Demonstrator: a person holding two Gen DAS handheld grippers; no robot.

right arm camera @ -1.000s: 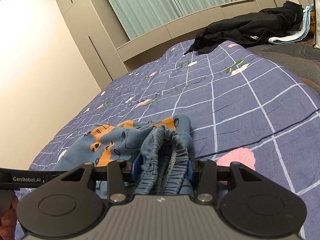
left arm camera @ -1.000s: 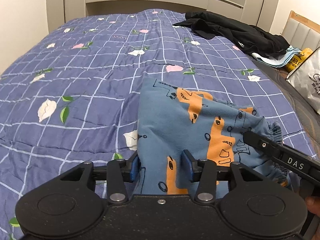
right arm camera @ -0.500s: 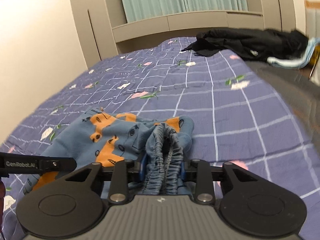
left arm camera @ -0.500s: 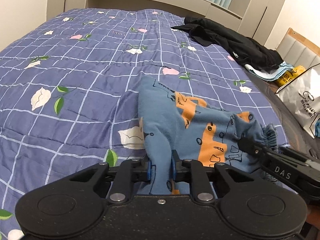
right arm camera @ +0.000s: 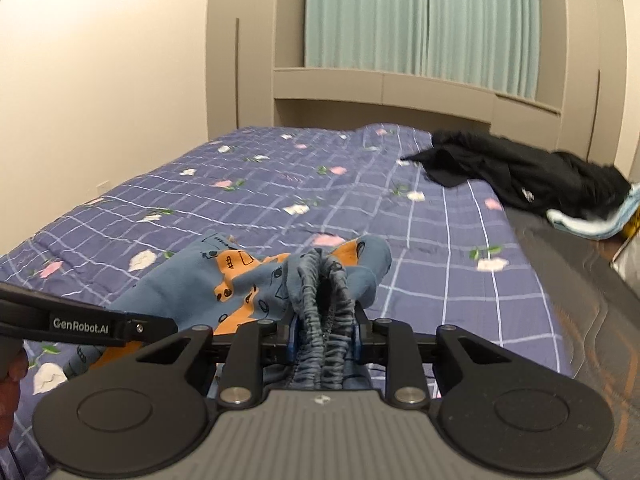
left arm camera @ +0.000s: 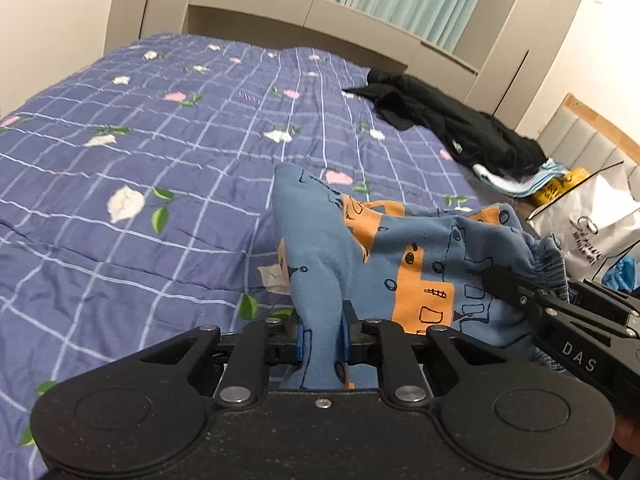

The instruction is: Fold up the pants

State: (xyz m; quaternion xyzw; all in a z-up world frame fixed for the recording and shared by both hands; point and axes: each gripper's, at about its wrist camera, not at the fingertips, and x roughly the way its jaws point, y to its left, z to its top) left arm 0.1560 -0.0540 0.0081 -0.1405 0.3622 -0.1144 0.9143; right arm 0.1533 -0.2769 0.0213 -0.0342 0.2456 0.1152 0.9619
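Observation:
The blue pants with orange patches [left arm camera: 400,248] hang bunched between both grippers above the near edge of the bed. My left gripper [left arm camera: 323,334] is shut on a plain blue fold of the pants. My right gripper [right arm camera: 325,334] is shut on the gathered elastic waistband [right arm camera: 324,304]. In the right wrist view the pants [right arm camera: 240,276] spread to the left toward the left gripper's body. The right gripper's black body shows at the right of the left wrist view [left arm camera: 560,320].
The bed has a purple checked floral quilt [left arm camera: 140,152]. A pile of black clothes [left arm camera: 452,128] lies at its far right on light blue fabric [right arm camera: 592,220]. A white bag [left arm camera: 592,220] stands beside the bed at the right. Beige cabinets and curtains stand behind.
Both grippers closed on the pants and rose, lifting the cloth off the quilt. The views tilted up toward the cabinets and curtains.

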